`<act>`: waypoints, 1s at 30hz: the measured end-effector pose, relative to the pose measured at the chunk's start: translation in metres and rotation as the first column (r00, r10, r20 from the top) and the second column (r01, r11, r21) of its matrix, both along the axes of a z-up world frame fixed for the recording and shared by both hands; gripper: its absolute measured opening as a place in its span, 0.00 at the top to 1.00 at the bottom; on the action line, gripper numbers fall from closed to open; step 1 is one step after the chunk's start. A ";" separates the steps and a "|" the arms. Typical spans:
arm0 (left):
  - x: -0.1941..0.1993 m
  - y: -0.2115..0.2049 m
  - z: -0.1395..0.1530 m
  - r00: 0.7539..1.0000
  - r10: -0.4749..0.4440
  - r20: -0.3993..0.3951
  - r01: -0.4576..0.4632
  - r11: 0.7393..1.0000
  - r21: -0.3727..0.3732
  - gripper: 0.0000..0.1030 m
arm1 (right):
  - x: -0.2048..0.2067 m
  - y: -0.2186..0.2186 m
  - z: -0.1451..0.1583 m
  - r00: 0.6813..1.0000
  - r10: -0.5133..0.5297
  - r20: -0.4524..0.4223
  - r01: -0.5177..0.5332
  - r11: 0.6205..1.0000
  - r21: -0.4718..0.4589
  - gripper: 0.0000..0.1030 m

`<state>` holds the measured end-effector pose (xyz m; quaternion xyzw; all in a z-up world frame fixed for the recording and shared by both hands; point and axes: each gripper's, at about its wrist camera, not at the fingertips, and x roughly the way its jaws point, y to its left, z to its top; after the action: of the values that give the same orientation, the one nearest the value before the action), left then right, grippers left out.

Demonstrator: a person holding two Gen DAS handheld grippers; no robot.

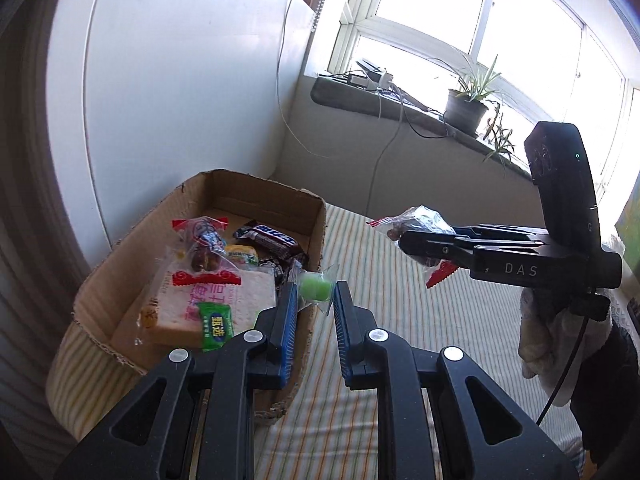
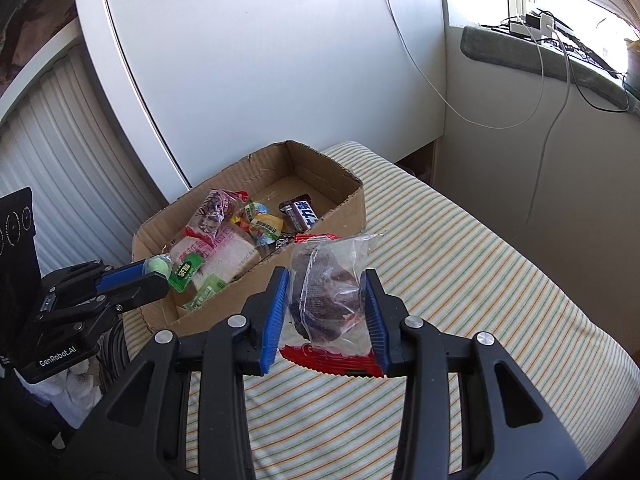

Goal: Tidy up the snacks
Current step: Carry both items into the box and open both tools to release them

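Observation:
A cardboard box [image 1: 120,252] [image 2: 352,192] sits on the striped cloth with several snacks in it: a bread pack [image 1: 208,304], a chocolate bar [image 1: 272,238] [image 2: 302,212] and a red-edged clear packet [image 1: 204,248]. My left gripper [image 1: 316,296] [image 2: 158,270] is shut on a small green candy [image 1: 316,290] [image 2: 157,266] in a clear wrapper, held above the box's near right edge. My right gripper [image 2: 326,300] [image 1: 412,244] is shut on a clear packet with red ends and a dark snack inside [image 2: 328,292] [image 1: 420,218], held in the air to the right of the box.
The striped cloth [image 2: 460,280] [image 1: 400,320] covers the surface around the box. A white cabinet [image 1: 180,80] stands behind the box. A windowsill with a potted plant [image 1: 466,108], chargers and hanging cables [image 2: 540,80] runs at the back right. A gloved hand [image 1: 552,336] holds the right gripper.

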<state>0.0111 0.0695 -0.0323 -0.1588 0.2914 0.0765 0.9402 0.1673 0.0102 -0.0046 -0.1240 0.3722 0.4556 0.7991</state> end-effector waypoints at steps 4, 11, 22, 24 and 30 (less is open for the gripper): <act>-0.013 0.019 0.004 0.999 0.048 0.009 -0.048 0.999 0.003 0.84 | -0.008 0.021 0.003 1.000 0.030 0.007 -0.030 1.000 -0.002 0.62; -0.028 0.050 0.003 0.991 0.132 0.012 -0.132 0.991 0.010 0.84 | -0.019 0.053 0.003 0.997 0.069 0.015 -0.069 0.998 -0.014 0.63; -0.031 0.075 -0.003 0.982 0.188 -0.017 -0.187 0.982 0.040 0.84 | -0.022 0.098 -0.007 0.995 0.099 0.002 -0.099 0.994 -0.043 0.62; -0.030 0.076 -0.004 0.982 0.186 -0.018 -0.185 0.982 0.040 0.84 | -0.022 0.104 -0.010 0.995 0.103 -0.002 -0.103 0.993 -0.049 0.62; -0.027 0.077 -0.004 0.984 0.178 -0.022 -0.176 0.983 0.047 0.83 | -0.020 0.114 -0.016 0.995 0.102 -0.010 -0.102 0.993 -0.060 0.62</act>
<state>-0.0158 0.1463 -0.0361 -0.1620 0.2864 0.1682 0.9292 0.1473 0.1240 -0.0202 -0.1651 0.3818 0.4848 0.7693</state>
